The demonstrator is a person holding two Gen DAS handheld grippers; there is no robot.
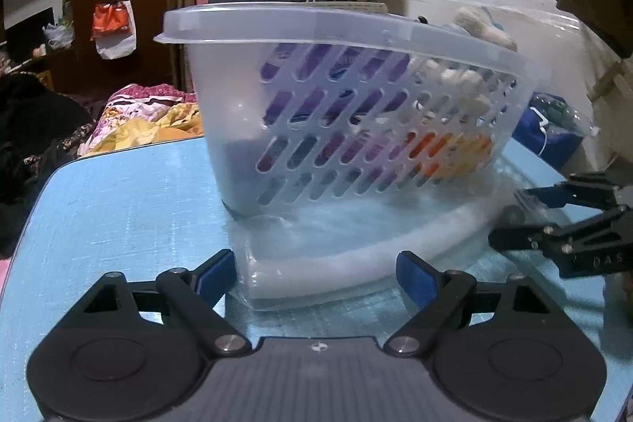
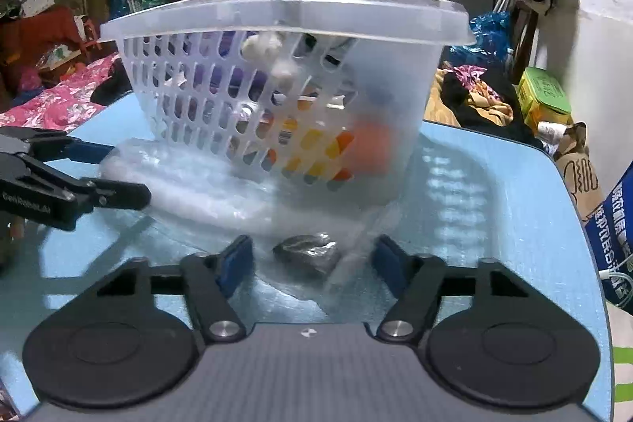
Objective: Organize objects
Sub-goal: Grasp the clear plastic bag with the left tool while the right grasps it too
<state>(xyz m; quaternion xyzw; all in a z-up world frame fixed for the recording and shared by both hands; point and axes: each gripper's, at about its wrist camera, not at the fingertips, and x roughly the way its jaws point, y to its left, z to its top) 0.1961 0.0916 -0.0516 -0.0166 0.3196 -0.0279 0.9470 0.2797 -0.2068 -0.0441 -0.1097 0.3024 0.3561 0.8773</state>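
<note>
1. The slotted plastic basket (image 1: 356, 97) sat tilted on the blue table (image 1: 118, 204), at 12 o'clock from both grippers.
2. Left gripper (image 1: 316, 273) was spread wide, a clear bag (image 1: 356, 256) between its fingers.
3. Right gripper (image 2: 312, 260) was spread too, a dark wrapped lump (image 2: 306, 256) between its pads.

- Left wrist view sat low over the table (image 1: 118, 192), looking forward between its own tongs (image 1: 316, 273) at the slotted side of the basket (image 1: 356, 121), close.
- Right wrist view sat equally low, facing the basket (image 2: 221, 97) from its other end.
- Both shared basket and table (image 2: 494, 192); each caught the other's tongs at the frame edge.
</note>
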